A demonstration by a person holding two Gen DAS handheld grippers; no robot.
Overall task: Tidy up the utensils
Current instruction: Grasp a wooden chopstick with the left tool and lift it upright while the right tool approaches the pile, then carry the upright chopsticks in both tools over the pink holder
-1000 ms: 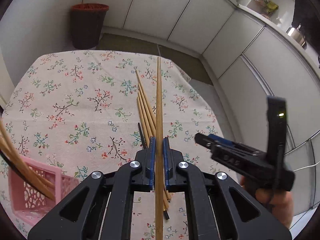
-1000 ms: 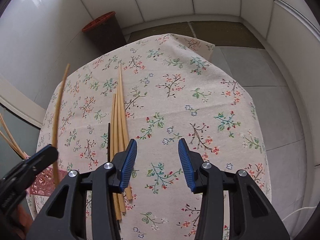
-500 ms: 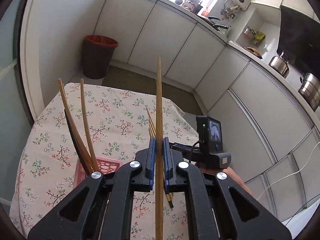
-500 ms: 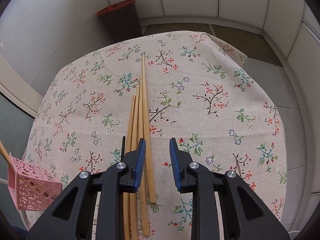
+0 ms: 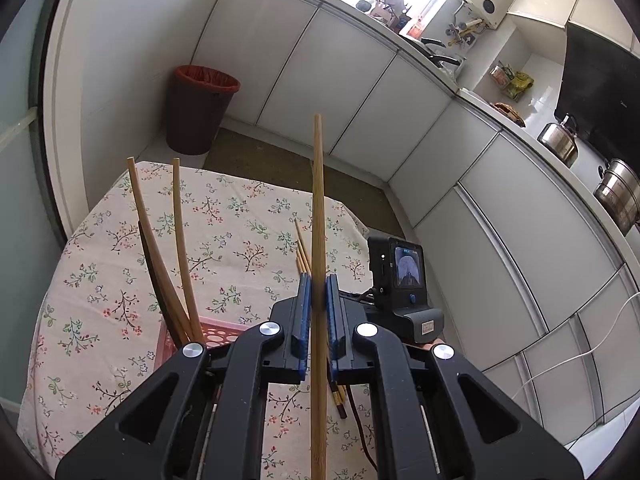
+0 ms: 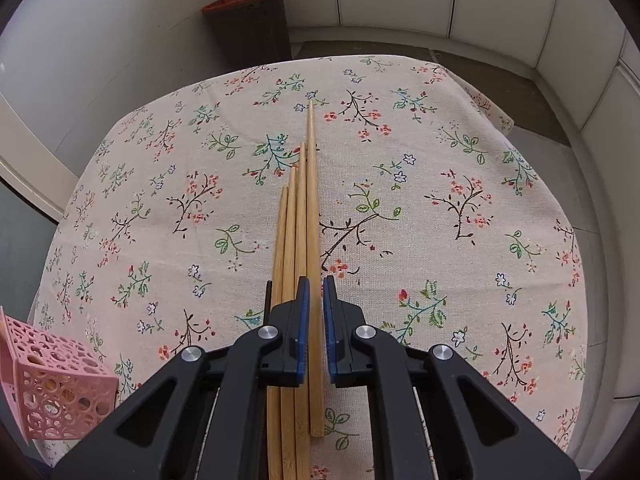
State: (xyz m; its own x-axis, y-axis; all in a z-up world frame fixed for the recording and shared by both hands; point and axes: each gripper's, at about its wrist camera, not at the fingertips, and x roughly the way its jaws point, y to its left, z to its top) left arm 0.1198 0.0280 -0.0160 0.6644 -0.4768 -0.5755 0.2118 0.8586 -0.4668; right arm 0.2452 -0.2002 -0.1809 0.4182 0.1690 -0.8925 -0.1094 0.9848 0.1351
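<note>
Clamping a single bamboo chopstick point(image 5: 318, 216) between its blue pads, the left gripper point(image 5: 318, 300) holds it upright above the floral-clothed surface point(image 5: 100, 280). Just left and below, the pink perforated basket point(image 5: 218, 326) already carries several chopsticks leaning outward. The right gripper point(image 6: 315, 312) sits low with its jaws nearly closed around the rightmost stick of the chopstick row point(image 6: 300, 220) lying on the cloth; whether it grips is unclear. Beyond stands a brown bin point(image 6: 252, 24).

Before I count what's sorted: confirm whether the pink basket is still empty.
No. Several chopsticks already stand leaning in the pink basket, seen from the left wrist.
</note>
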